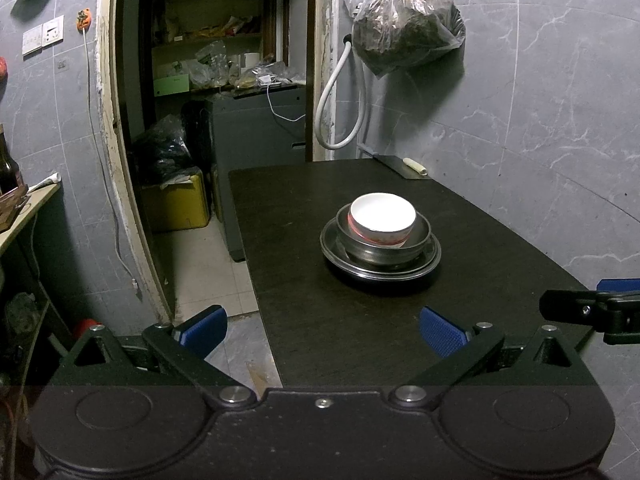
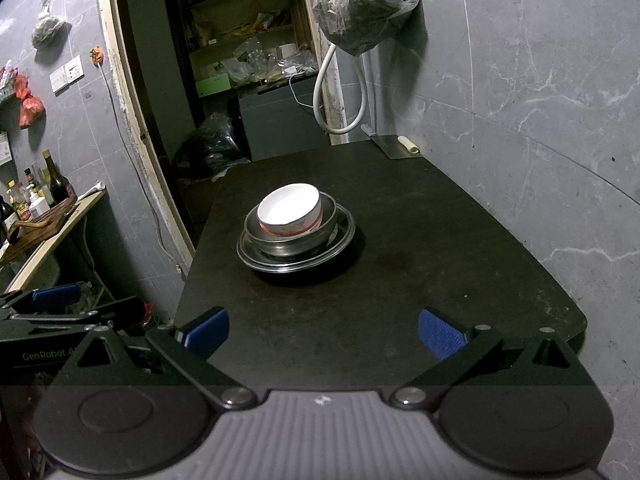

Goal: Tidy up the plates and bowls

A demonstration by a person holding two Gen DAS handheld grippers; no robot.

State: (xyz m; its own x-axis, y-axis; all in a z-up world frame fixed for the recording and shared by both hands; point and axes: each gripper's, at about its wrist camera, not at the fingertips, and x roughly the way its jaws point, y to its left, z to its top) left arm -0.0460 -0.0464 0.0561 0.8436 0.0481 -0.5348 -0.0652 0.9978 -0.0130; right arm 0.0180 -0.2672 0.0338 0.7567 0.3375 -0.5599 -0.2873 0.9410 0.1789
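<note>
Already the sorting looks nearly finished, judging by the left wrist view: a white bowl (image 1: pixel 383 216) sits tilted inside a steel bowl (image 1: pixel 384 240), which rests on a steel plate (image 1: pixel 380 258), all nested in one stack on the dark table (image 1: pixel 320 320), well ahead of the tongs. The left gripper (image 1: pixel 320 330) hangs at the near edge with its blue pads (image 1: pixel 442 336) spread wide and nothing between them. At the right border part of the right gripper (image 1: pixel 592 312) juts in — too little of it to tell from here how it stands. A cleaver (image 1: pixel 402 168) lies at the far end by the wall. No other loose dish shows on the table, so what is left is probably only to straighten the white bowl, if anything.

From the right wrist view the stack — white bowl (image 2: pixel 289 210), steel bowl (image 2: pixel 292 232), plate (image 2: pixel 296 254) — appears nearer the table's left side, and the bowl's lean to the left is plainer. The right gripper (image 2: pixel 322 332) is likewise spread apart and empty. Only this view shows a side shelf with bottles (image 2: pixel 36 196) at left, and the left gripper (image 2: pixel 56 300) from the side.
</note>
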